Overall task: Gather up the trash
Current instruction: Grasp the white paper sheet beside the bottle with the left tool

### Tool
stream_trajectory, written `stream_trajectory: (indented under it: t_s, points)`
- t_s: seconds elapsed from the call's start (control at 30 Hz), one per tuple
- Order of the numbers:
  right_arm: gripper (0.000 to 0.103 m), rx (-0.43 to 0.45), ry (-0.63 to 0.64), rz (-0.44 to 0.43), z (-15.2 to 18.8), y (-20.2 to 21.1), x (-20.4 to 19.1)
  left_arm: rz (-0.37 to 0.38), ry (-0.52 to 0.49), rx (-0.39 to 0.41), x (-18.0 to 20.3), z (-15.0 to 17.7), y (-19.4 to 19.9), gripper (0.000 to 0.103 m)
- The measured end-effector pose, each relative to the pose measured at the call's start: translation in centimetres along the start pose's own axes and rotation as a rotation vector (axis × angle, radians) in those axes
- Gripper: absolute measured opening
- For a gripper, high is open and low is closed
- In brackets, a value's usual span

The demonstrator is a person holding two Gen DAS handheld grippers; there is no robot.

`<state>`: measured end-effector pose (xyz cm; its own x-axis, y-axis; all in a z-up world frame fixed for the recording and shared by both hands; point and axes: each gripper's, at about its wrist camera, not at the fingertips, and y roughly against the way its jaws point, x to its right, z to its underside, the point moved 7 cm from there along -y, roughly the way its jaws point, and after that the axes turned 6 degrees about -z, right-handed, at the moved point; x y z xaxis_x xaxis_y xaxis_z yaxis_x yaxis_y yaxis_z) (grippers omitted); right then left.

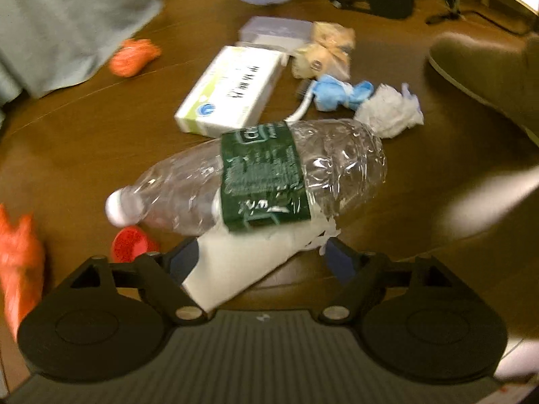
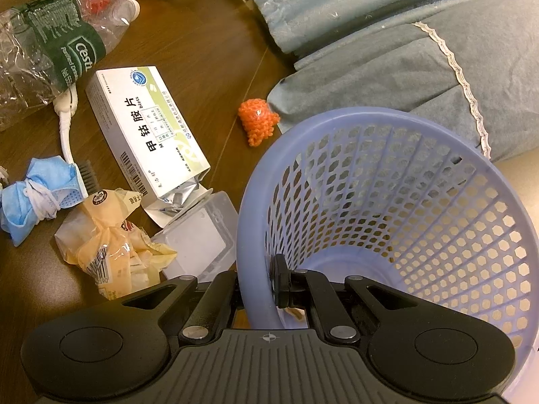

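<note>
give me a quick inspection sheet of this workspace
surface: brown wooden table, littered.
job's things: purple mesh basket, nothing seen inside; crushed clear bottle lying on its side; medicine box; blue mask bundle; yellowish wrapper; white paper wad; red cap; white paper piece.
clutter: orange bits; clear plastic case; white brush.
grippers: left gripper jaws open around the white paper piece; right gripper shut on the basket rim.
cables: dark cable in the far corner of the left view.
surroundings: grey-blue cloth beside the basket.
</note>
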<state>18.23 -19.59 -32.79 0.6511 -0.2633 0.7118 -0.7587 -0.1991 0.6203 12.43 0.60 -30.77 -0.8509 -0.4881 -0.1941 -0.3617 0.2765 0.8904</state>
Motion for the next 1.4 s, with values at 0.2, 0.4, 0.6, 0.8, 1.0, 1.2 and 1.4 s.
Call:
stream_trajectory:
  t_s: [0.2,0.4,0.6,0.8,1.0,1.2,1.4]
  points:
    - [0.0,0.001,0.005,-0.002,0.0,-0.1,-0.2,0.033,0.017,-0.041,-0.7,0.2,-1.3,0.082]
    - [0.0,0.003,-0.004,-0.001,-0.1,-0.1,-0.1,0.074,0.095,-0.113,1.3,2.3,-0.1,0.077]
    - [0.0,0.004,-0.004,-0.002,-0.2,-0.1,-0.1,0.024,0.149,-0.091,1.9,2.4,0.2,0.061]
    - [0.0,0.005,-0.004,-0.006,-0.1,-0.1,0.0,0.035,0.085,-0.086,2.3,2.0,-0.5,0.054]
    - [0.0,0.007,-0.003,-0.007,-0.2,-0.2,0.0,0.074,0.087,-0.102,2.6,2.1,-0.8,0.051]
    - [0.0,0.009,-0.001,-0.008,-0.1,-0.2,0.0,0.078,0.102,-0.099,2.3,2.0,-0.8,0.051]
    - [0.0,0.012,0.002,-0.009,-0.2,-0.2,0.0,0.072,0.096,-0.099,2.2,1.9,-1.0,0.051]
